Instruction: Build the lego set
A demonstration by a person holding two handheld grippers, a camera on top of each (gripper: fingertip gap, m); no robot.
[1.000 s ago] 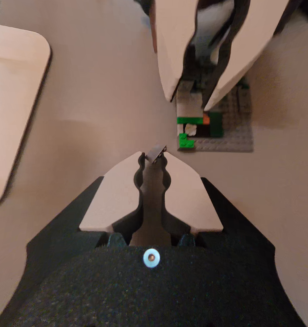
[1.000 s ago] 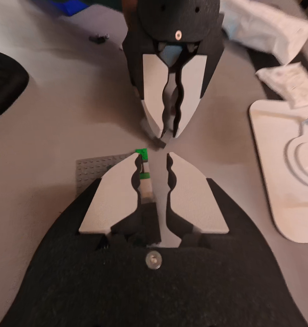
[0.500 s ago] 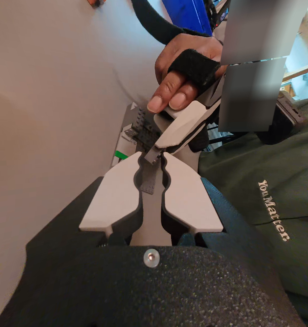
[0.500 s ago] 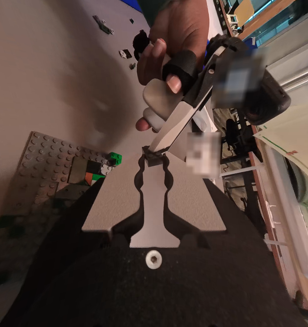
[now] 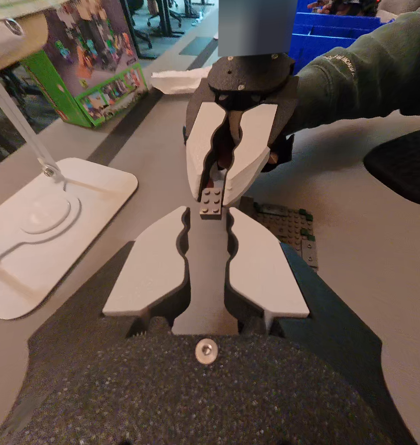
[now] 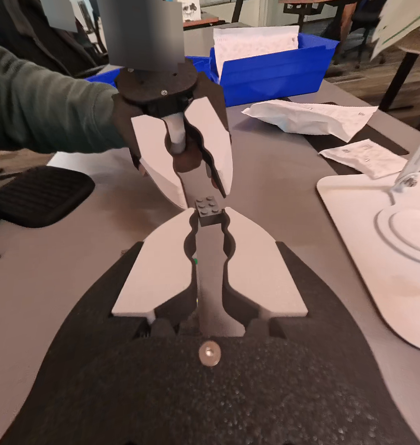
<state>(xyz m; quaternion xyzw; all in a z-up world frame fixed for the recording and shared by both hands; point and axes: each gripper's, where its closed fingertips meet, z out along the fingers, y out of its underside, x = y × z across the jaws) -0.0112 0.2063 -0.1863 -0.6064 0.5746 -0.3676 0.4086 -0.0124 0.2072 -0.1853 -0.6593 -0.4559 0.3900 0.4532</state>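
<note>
Brick (image 5: pixel 210 203), dark grey with two rows of three studs, sits clamped at the tips of the right gripper (image 6: pixel 209 214), studs up, its long axis running along that gripper's fingers and out toward the left gripper (image 5: pixel 208 212). Left gripper stands apart, fingers spread just beyond the brick's far end, not touching it. Baseplate (image 5: pixel 290 226) lies on the table (image 5: pixel 348 240) below and right of the brick in the left wrist view. Lamp base (image 6: pixel 382 240) rests well to the brick's right in the right wrist view.
</note>
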